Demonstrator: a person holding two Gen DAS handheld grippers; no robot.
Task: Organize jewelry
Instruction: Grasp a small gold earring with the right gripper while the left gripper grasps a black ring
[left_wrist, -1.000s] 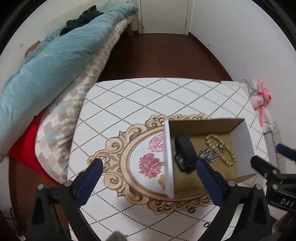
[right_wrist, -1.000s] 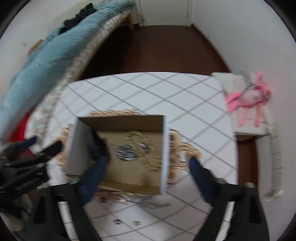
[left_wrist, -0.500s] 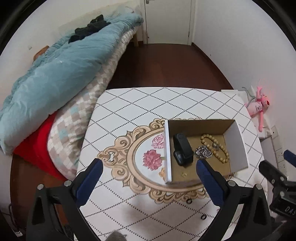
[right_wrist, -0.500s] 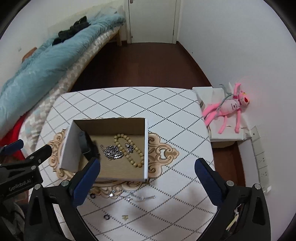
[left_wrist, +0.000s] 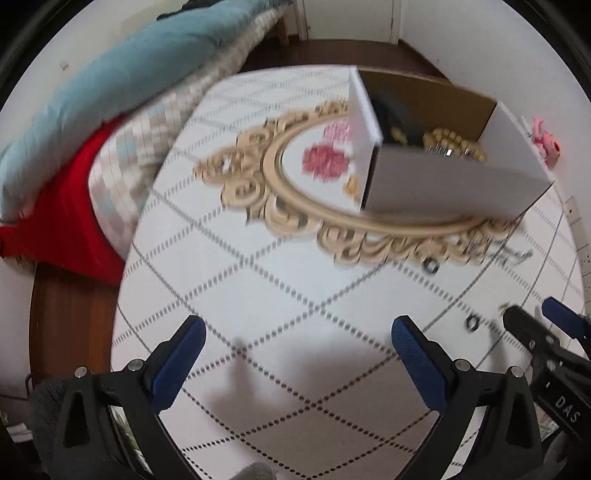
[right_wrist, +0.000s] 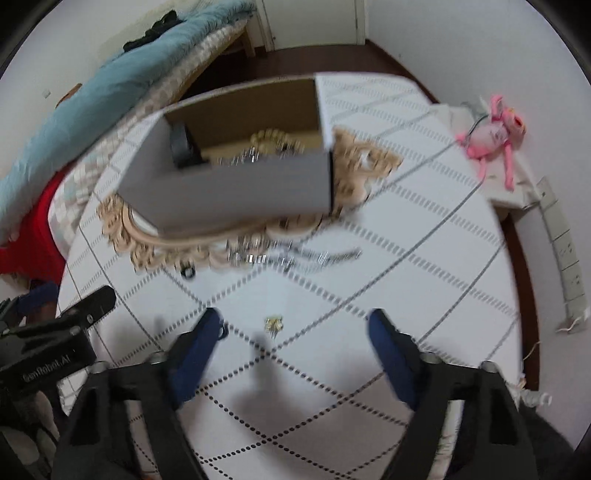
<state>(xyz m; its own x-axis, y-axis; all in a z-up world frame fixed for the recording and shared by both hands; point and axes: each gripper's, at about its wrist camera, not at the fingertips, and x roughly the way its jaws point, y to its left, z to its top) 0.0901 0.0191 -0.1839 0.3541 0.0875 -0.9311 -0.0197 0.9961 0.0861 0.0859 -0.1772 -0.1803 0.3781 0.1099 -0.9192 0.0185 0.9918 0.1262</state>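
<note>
An open white cardboard box (left_wrist: 443, 184) (right_wrist: 229, 192) stands on the round patterned table (left_wrist: 295, 288); inside it I see a black watch (right_wrist: 181, 146), a bead bracelet (right_wrist: 271, 138) and silver pieces. On the table in front of the box lie a silver chain (right_wrist: 295, 256), a small dark ring (right_wrist: 188, 272), gold earrings (right_wrist: 273, 324) and another ring (left_wrist: 472, 324). My left gripper (left_wrist: 295, 345) is open and empty, low over the near table. My right gripper (right_wrist: 295, 334) is open and empty, with the gold earrings between its fingertips.
A bed with a teal duvet (left_wrist: 122, 77) and a red sheet (left_wrist: 62, 206) borders the table's left side. A pink plush toy (right_wrist: 491, 136) lies on a white stand at the right. Wall sockets (right_wrist: 565, 254) are at the far right.
Both grippers have dropped from high above the box to low over the near table. The box now appears farther ahead and side-on. Both views are motion-blurred.
</note>
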